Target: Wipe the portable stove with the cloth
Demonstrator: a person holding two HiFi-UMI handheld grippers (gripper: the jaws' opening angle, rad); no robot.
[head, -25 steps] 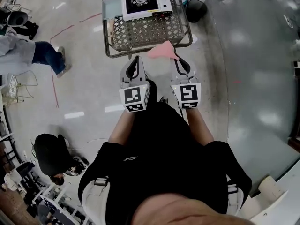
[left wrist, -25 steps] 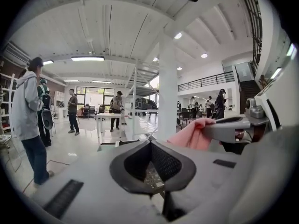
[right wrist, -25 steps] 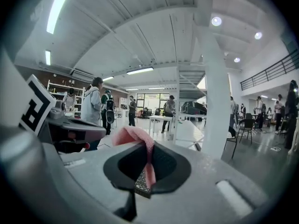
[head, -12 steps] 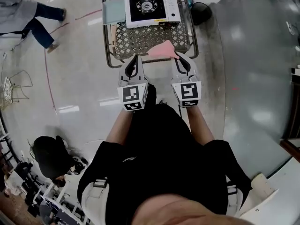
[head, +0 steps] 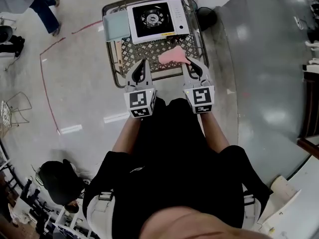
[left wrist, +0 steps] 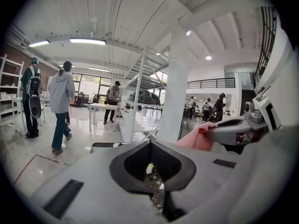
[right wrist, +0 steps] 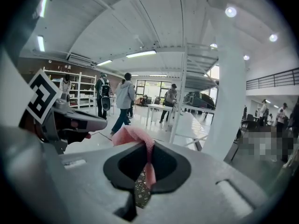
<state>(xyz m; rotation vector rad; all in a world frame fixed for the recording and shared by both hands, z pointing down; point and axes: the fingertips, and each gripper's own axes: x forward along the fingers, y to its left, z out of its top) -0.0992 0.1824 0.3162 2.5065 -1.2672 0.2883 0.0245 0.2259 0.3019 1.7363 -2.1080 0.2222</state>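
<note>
Our right gripper (head: 192,67) is squeezed shut on the pink cloth (head: 173,56). In the right gripper view only a thin fold of the cloth sits between the jaws, and the rest flops out in front. Our left gripper (head: 141,66) is closed too, with nothing in it. The portable stove (head: 154,19) sits at the top middle of the head view, at the far end of the wire table (head: 144,49). The cloth hangs over the near end of the table, apart from the stove.

What could go wrong? We think the cloth could slip out when we rub, because we hold so little of it. It could also catch on the black burner (head: 152,18) in the middle of the stove, or on the holes in the wire top. The stove may slide when we push on it, since nothing holds it down. Our empty left gripper could steady it.

The table top is a metal net with a round rim. A pale flat panel (head: 113,25) lies just left of the stove. The floor (head: 75,93) is grey and shiny, with a thin red line (head: 47,78) at the left. At the upper left we see a person's legs (head: 45,6). At the lower left a person in black (head: 60,176) bends low. The gripper views show a big bright hall with white posts, tables and more people far off.
</note>
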